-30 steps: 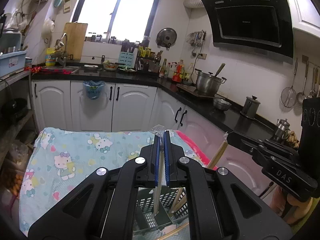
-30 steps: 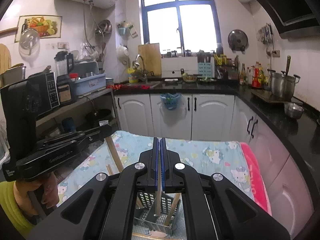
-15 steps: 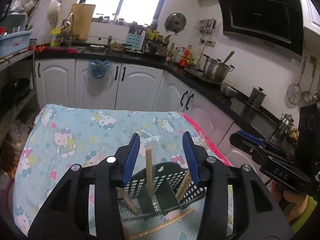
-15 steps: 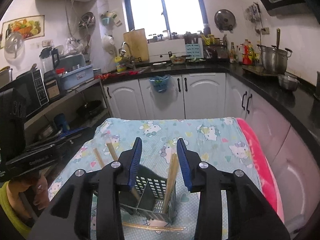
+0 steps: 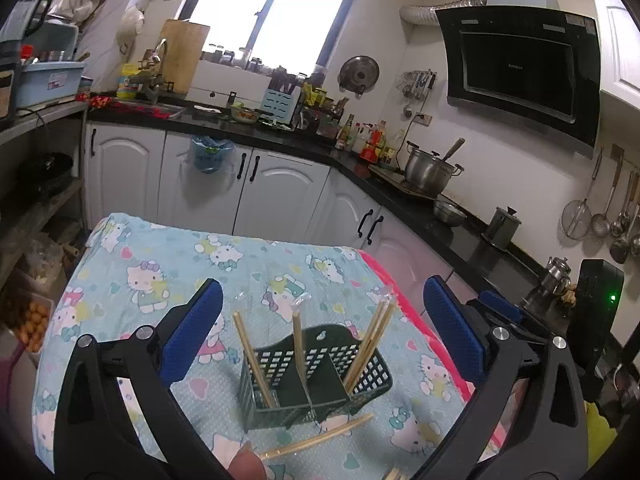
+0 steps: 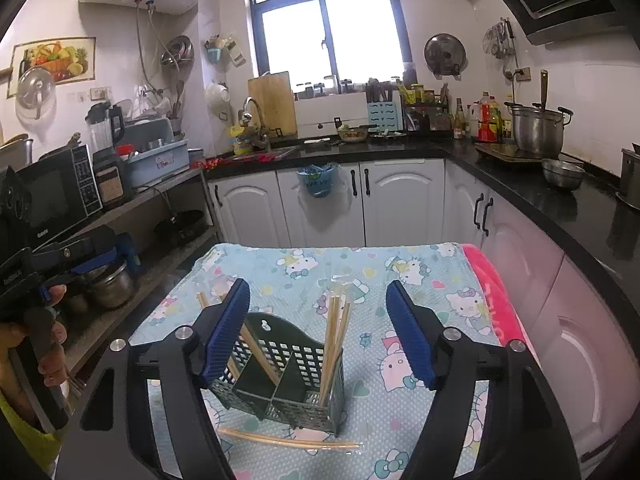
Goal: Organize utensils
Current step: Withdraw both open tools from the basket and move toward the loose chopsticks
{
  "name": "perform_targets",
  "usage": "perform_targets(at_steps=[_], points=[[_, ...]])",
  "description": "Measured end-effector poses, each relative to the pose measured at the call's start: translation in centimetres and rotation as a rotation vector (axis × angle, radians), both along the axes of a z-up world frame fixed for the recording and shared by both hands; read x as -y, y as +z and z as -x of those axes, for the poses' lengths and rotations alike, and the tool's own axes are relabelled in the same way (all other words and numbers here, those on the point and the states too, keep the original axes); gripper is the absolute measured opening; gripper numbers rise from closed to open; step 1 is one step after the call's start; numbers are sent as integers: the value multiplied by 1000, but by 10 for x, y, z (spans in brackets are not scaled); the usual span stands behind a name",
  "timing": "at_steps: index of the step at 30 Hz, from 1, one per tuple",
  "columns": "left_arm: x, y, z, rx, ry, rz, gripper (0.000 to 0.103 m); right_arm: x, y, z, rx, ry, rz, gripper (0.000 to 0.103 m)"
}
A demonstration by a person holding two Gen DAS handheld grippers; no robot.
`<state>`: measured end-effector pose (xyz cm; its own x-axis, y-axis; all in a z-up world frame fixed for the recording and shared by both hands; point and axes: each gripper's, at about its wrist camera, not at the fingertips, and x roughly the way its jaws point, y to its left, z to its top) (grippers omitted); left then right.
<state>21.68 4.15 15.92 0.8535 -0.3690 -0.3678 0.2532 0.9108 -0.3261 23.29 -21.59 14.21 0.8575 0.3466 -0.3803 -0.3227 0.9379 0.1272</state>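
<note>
Utensils to be organized are wrapped pairs of wooden chopsticks, and we find them in and around a dark green utensil caddy that stands on the table. We list items from largest to smallest. First, the table carries a light blue cartoon-print tablecloth with a pink cloth along its 3 o'clock edge. Second, the left gripper has its blue-padded jaws spread wide and still opening; nothing is between the pads, which stand above the caddy on either side in the left wrist view. Third, the right gripper likewise has its jaws apart and opening, with nothing pressed by either pad; the caddy shows between them. Fourth, the caddy is a perforated basket split by a divider into compartments. Fifth, the left-compartment chopsticks lean toward 11 o'clock, the middle chopsticks stand nearly upright at the divider, and we cannot tell which compartment holds them. The right-compartment chopsticks lean toward 1 o'clock, their clear wrapper ends sticking up. Sixth, the loose chopsticks lie flat on the cloth just beside the caddy at its 6 o'clock side. In the right wrist view, at 9 o'clock, we see a hand wrapped around the left gripper's handle.
</note>
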Motion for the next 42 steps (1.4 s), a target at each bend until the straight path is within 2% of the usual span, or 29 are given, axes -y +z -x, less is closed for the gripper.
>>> perform_targets(at_steps=[11,25,42], points=[[-8,-11,27,-34,17,3,92,2,0,24,5,22,28,77],[-27,-48,66,-116,56,40,92,-11,-31,51,-46,76,86,77],[-40,-91,97,-212,90,31,92,-22,-70,79,-122,134,125,78]])
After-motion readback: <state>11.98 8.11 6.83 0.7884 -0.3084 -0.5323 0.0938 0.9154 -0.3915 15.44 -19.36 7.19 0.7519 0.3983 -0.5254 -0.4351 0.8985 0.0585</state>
